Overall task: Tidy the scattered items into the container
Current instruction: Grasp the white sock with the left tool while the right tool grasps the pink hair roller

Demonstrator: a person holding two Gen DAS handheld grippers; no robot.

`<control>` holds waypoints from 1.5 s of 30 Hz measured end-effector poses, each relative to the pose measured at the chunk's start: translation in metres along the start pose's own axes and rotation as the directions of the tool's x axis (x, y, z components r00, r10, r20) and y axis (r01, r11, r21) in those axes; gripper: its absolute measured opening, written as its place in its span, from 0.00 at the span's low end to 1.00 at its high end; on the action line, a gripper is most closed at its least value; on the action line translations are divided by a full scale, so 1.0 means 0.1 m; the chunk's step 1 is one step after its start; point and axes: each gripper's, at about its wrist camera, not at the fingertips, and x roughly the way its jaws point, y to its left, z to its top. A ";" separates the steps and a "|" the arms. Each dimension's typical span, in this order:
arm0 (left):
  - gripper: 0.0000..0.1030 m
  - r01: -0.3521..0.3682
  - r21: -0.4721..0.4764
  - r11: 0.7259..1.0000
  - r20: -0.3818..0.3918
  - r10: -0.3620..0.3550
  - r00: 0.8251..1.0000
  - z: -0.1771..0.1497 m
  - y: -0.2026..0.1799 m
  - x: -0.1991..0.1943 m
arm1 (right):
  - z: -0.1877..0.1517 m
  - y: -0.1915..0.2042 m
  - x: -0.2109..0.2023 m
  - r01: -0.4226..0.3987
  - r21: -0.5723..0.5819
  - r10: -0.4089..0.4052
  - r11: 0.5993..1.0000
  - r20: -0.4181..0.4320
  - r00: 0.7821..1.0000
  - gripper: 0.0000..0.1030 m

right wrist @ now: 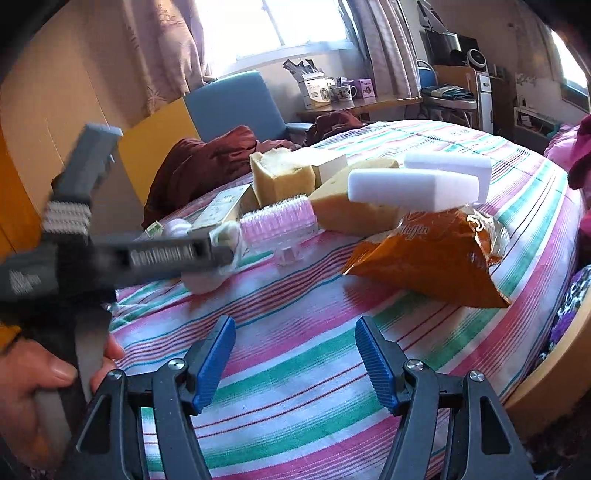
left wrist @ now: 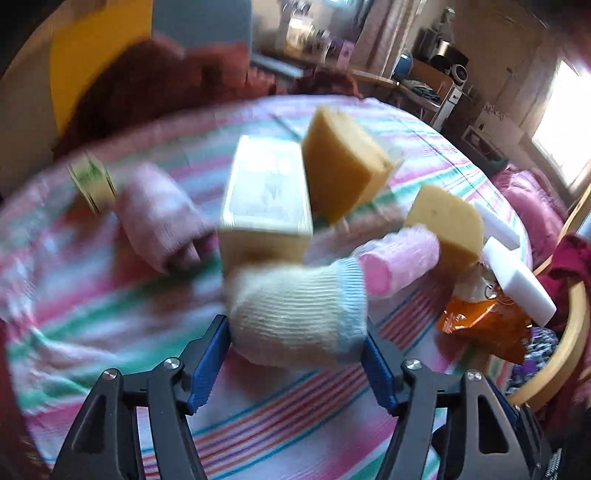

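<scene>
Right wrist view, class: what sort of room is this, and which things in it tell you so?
Most likely a bedroom in a home. The items lie on a bed covered by a striped sheet, with a curtained window behind it and a blue armchair beside it.

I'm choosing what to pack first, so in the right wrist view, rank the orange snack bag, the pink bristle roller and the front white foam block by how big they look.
1. orange snack bag, clearly largest.
2. and 3. front white foam block and pink bristle roller look about alike; the roller is partly hidden by the left gripper, so I won't rank them.
</scene>
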 end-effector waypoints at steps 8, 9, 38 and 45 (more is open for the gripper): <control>0.64 0.043 -0.055 0.998 0.053 -0.040 0.998 -0.10 0.21 -0.13 | 0.23 0.03 0.03 -0.012 0.008 0.011 1.000 0.041 0.999 0.68; 0.64 0.039 -0.057 0.998 0.057 -0.036 0.998 -0.13 0.24 -0.17 | 0.27 0.04 0.04 -0.022 0.014 0.022 1.000 0.040 0.999 0.72; 0.65 0.076 -0.055 0.996 0.019 -0.075 0.997 -0.91 0.39 -0.73 | 0.03 0.17 0.25 -0.113 0.114 0.126 0.987 -0.112 0.986 0.47; 0.65 0.025 -0.090 0.996 0.058 -0.019 0.998 -0.93 0.48 -0.82 | 0.12 0.26 -0.07 -0.142 0.088 0.129 0.986 0.142 0.981 1.00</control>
